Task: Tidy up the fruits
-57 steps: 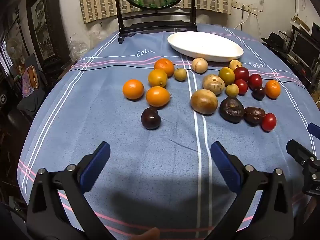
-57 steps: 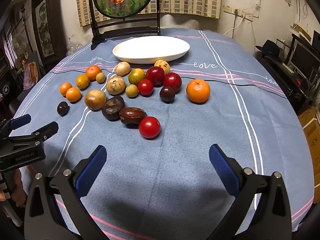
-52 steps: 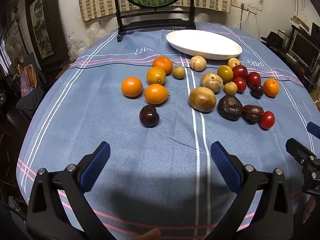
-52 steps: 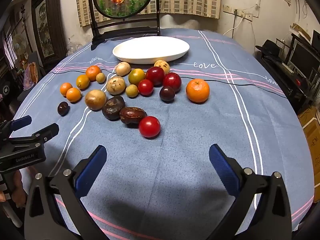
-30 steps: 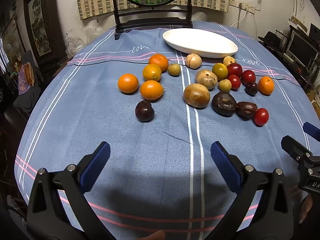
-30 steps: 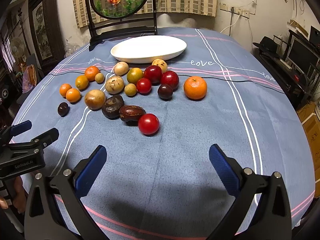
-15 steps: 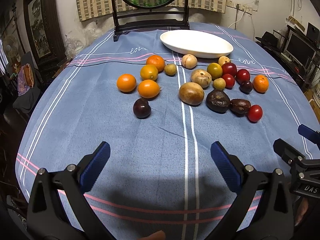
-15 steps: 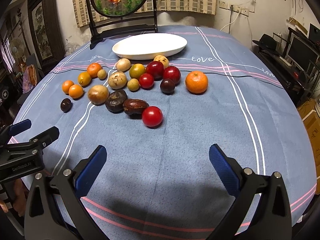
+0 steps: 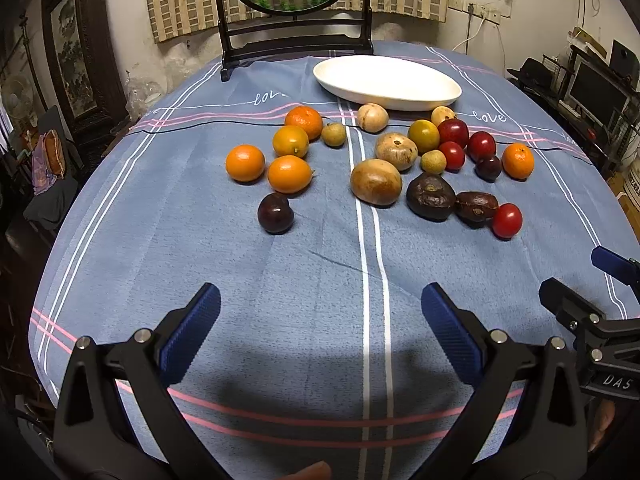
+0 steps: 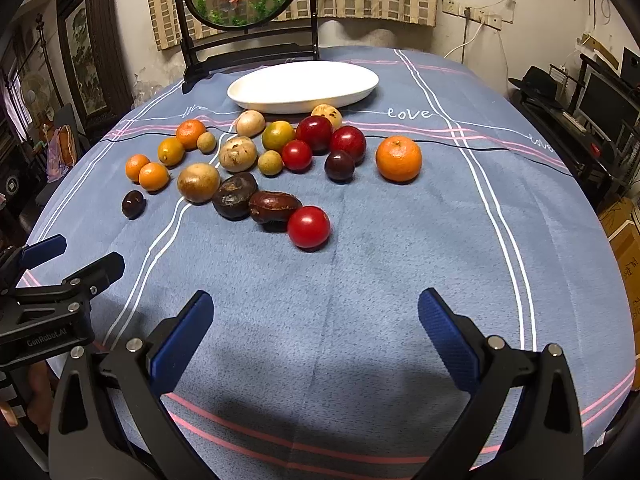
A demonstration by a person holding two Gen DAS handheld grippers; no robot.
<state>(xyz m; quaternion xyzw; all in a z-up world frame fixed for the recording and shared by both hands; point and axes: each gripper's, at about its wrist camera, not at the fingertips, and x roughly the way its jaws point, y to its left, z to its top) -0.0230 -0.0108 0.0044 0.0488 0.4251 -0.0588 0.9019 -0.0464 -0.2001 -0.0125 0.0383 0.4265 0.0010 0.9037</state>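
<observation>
Fruits (image 9: 376,182) lie loose on the table (image 9: 320,280) before the white dish (image 9: 386,82); left gripper (image 9: 320,320) and right gripper (image 10: 316,318) hover with fingers spread, holding nothing.

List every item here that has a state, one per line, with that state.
left gripper: open, holding nothing, above the cloth
right gripper: open, holding nothing, above the cloth
white dish: upright, nothing in it
fruits: loose on the tablecloth, none in the dish
</observation>
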